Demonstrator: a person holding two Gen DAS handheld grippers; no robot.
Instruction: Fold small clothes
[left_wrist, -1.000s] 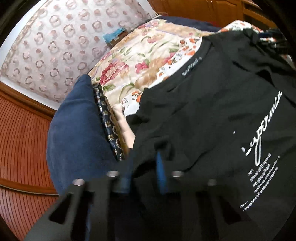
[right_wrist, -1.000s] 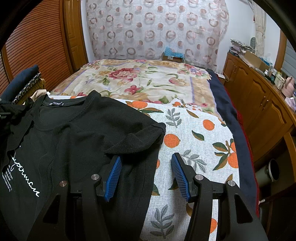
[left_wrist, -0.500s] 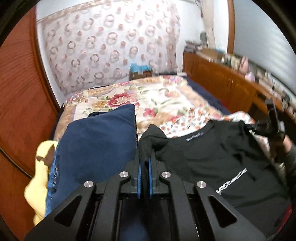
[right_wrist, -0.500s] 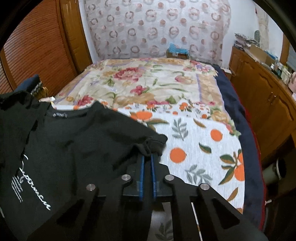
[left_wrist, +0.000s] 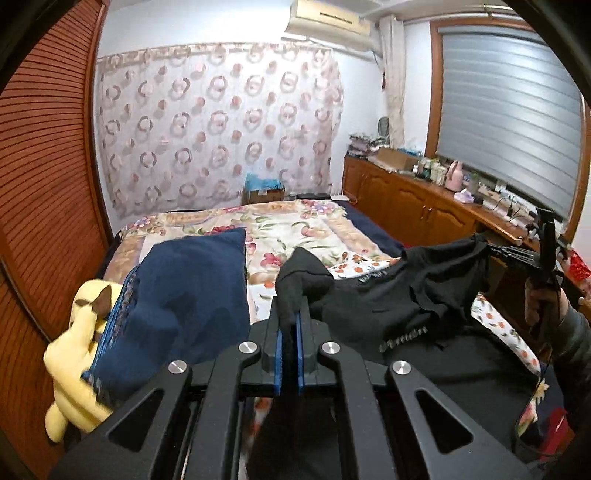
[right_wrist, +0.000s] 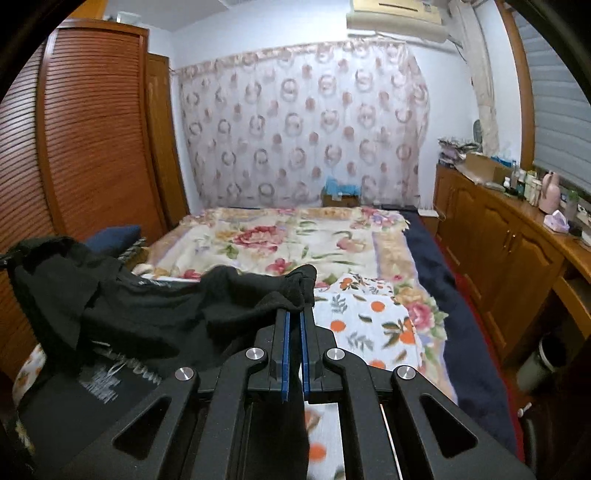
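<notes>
Left wrist view: my left gripper (left_wrist: 289, 325) has its blue-padded fingers (left_wrist: 277, 347) clamped on a bunched sleeve of the black shirt (left_wrist: 399, 299), soft knit cloth that humps above the tips. My right gripper (right_wrist: 294, 325) had been closing on the other sleeve a moment ago, and its fingers are now pinched on that cloth too. The shirt hangs slack between the two grips above the bed (right_wrist: 295, 236), its collar sagging and white print showing low on the front. In the left view my right hand (left_wrist: 543, 302) shows at the far edge, holding its gripper. A navy pillow (left_wrist: 177, 295) lies just beside my left fingers, with a yellow plush (left_wrist: 70, 350) against it. Beyond the shirt, the flowered quilt (left_wrist: 295, 229) lies flat and open. Slatted wood doors (right_wrist: 85, 140) close off the left side, a low cabinet (right_wrist: 498, 236) the right, and a ring-patterned curtain (right_wrist: 303, 122) hangs behind.
</notes>
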